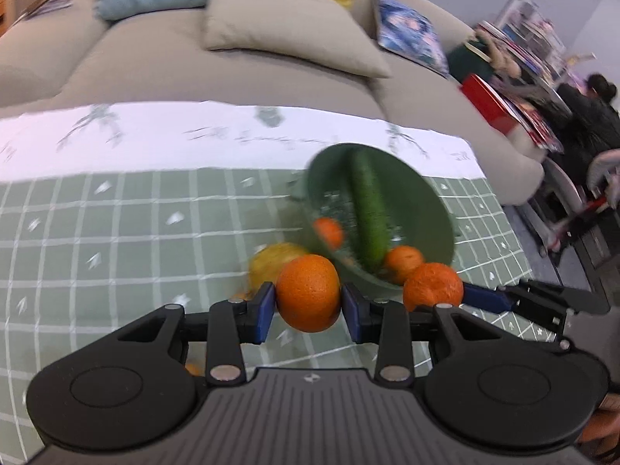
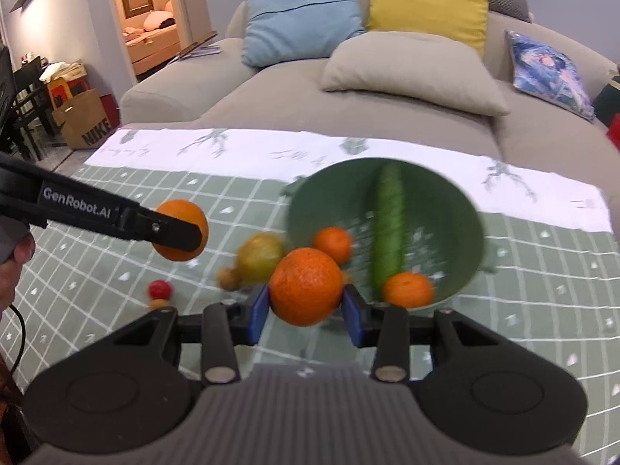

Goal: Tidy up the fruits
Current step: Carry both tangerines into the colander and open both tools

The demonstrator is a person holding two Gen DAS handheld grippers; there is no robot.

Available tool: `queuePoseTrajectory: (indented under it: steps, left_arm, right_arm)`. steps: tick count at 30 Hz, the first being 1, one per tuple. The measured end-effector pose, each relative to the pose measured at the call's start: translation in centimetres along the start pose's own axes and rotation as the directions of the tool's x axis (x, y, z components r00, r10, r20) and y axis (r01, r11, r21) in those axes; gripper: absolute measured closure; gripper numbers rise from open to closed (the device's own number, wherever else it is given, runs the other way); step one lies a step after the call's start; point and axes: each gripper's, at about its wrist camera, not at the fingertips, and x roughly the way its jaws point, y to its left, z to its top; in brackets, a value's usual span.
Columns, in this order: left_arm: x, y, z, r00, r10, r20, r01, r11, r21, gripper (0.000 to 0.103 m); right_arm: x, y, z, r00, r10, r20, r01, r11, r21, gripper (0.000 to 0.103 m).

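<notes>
My left gripper (image 1: pixel 308 302) is shut on an orange (image 1: pixel 308 292) held above the table. My right gripper (image 2: pixel 305 302) is shut on a second orange (image 2: pixel 305 286); it also shows in the left wrist view (image 1: pixel 433 286). The left gripper with its orange (image 2: pixel 182 228) appears at the left of the right wrist view. A green bowl (image 2: pixel 438 193) (image 1: pixel 418 186) just ahead of both holds a cucumber (image 2: pixel 387 224) (image 1: pixel 368 209) and two small oranges (image 2: pixel 334 244) (image 2: pixel 407 290). A yellow-green fruit (image 2: pixel 260 255) (image 1: pixel 271 261) lies left of the bowl.
A small red fruit (image 2: pixel 159 289), a small orange fruit (image 2: pixel 158 303) and a brownish one (image 2: pixel 228 278) lie on the green checked tablecloth (image 2: pixel 97 271). A grey sofa (image 2: pixel 294 104) with cushions stands behind the table. A person (image 1: pixel 596 116) sits far right.
</notes>
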Motion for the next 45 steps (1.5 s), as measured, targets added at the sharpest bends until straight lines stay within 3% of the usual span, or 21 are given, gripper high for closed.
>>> queuePoseTrajectory:
  steps: [12, 24, 36, 40, 45]
  left_arm:
    - [6.7, -5.0, 3.8, 0.997, -0.013, -0.081, 0.021, 0.995, 0.101, 0.062]
    - [12.0, -5.1, 4.7, 0.983, 0.025, -0.182, -0.003, 0.993, 0.12, 0.062]
    - [13.2, -5.5, 4.4, 0.979, 0.033, -0.2, -0.004, 0.99, 0.141, 0.062]
    - [13.1, -5.4, 4.5, 0.979, 0.047, -0.199, -0.019, 0.99, 0.141, 0.053]
    - [11.8, -5.5, 4.5, 0.983, 0.037, -0.181, -0.012, 0.99, 0.139, 0.05]
  right_arm:
    - [4.0, -6.5, 3.5, 0.991, -0.078, -0.108, 0.071, 0.996, -0.06, 0.066]
    - [10.0, -8.4, 5.0, 0.969, -0.131, -0.208, 0.097, 0.981, -0.168, 0.066]
    - [11.6, -8.5, 4.6, 0.961, -0.138, -0.238, 0.096, 0.979, -0.177, 0.065]
    - [11.5, -8.5, 4.7, 0.961, -0.143, -0.237, 0.104, 0.98, -0.171, 0.064]
    - [10.7, -8.1, 4.8, 0.963, -0.154, -0.223, 0.114, 0.977, -0.182, 0.058]
